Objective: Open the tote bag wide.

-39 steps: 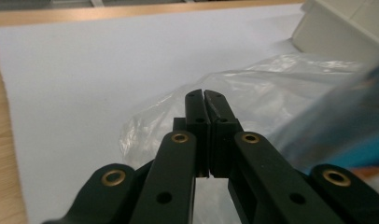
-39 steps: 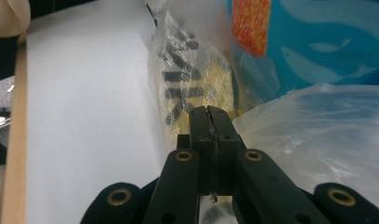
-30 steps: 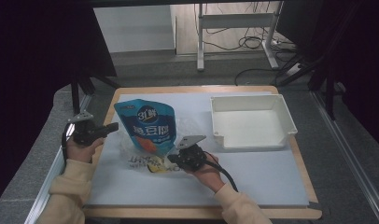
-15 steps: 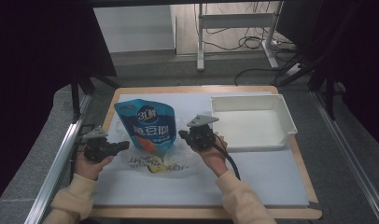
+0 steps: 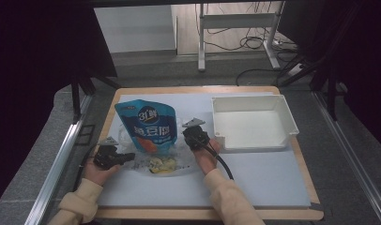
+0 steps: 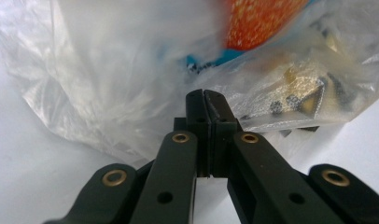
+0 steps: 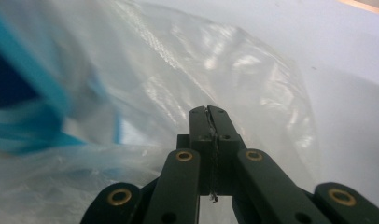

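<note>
A blue printed pouch (image 5: 148, 124) stands partly inside a clear plastic bag (image 5: 179, 161) on the white mat. A small yellow packet (image 5: 161, 164) lies in the bag near its front. My left gripper (image 5: 130, 156) is at the bag's left edge, jaws pressed together on the film. In the left gripper view the shut gripper (image 6: 204, 93) meets the crinkled bag (image 6: 108, 84), with the pouch's orange print (image 6: 257, 18) and small packets (image 6: 299, 88) beyond. My right gripper (image 5: 186, 134) holds the bag's right side raised. The right gripper view has that gripper (image 7: 208, 109) pinching film of the bag (image 7: 215, 60), beside the blurred blue pouch (image 7: 19, 93).
A white rectangular tray (image 5: 292, 124) stands at the right of the mat, close to my right hand. The mat (image 5: 263, 183) lies on a wooden tabletop (image 5: 315, 213). A metal rail (image 5: 57, 164) runs along the table's left side.
My right gripper rose from the front of the bag to beside the pouch, lifting film. My left gripper came forward and rightward to the bag's left edge.
</note>
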Available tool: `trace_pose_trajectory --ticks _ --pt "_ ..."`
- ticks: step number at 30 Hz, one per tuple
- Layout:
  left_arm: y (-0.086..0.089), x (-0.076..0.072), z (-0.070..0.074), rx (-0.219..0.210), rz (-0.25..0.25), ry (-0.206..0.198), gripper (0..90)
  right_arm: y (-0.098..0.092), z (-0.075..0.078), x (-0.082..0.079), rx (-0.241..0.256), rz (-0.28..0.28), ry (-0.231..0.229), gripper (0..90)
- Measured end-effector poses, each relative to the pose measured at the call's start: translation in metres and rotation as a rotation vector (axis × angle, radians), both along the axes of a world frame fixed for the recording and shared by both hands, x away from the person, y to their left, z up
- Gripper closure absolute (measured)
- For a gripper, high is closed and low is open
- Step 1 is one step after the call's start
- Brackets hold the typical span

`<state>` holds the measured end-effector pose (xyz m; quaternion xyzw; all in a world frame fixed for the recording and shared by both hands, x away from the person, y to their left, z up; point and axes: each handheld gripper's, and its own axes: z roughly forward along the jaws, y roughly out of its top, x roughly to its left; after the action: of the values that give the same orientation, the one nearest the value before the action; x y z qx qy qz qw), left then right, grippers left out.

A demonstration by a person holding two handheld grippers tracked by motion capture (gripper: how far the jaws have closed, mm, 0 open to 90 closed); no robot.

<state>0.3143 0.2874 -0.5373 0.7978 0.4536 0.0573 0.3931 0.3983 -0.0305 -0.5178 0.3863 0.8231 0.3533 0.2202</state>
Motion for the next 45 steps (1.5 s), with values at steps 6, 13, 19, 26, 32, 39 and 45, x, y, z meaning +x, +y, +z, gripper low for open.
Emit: trace_pose_trajectory --ticks 6,13,19,26,32,39,45 --pt "-0.001 -0.003 -0.005 0.016 -0.010 0.021 89.9 -0.001 -0.016 0.008 -0.028 -0.041 0.020 88.9" --pt "-0.004 -0.002 -0.008 0.024 -0.004 0.033 90.0 -0.002 -0.018 0.009 -0.034 -0.038 0.018 88.9" --pt "-0.001 -0.010 0.008 -0.032 0.013 -0.027 89.8 -0.007 -0.005 0.004 0.025 -0.003 -0.007 88.9" --pt "0.001 -0.031 0.041 -0.063 0.035 -0.166 89.6 -0.024 0.033 -0.019 0.129 0.090 -0.086 88.8" --pt "-0.001 -0.045 0.050 -0.073 0.057 -0.202 88.1 -0.053 0.046 -0.040 0.215 0.167 -0.077 88.2" --pt "0.000 -0.059 0.046 -0.084 0.102 -0.188 87.5 -0.078 0.048 -0.054 0.252 0.224 -0.038 87.3" --pt "-0.002 -0.070 0.036 -0.062 0.117 -0.168 87.1 -0.083 0.045 -0.064 0.235 0.283 -0.025 86.3"
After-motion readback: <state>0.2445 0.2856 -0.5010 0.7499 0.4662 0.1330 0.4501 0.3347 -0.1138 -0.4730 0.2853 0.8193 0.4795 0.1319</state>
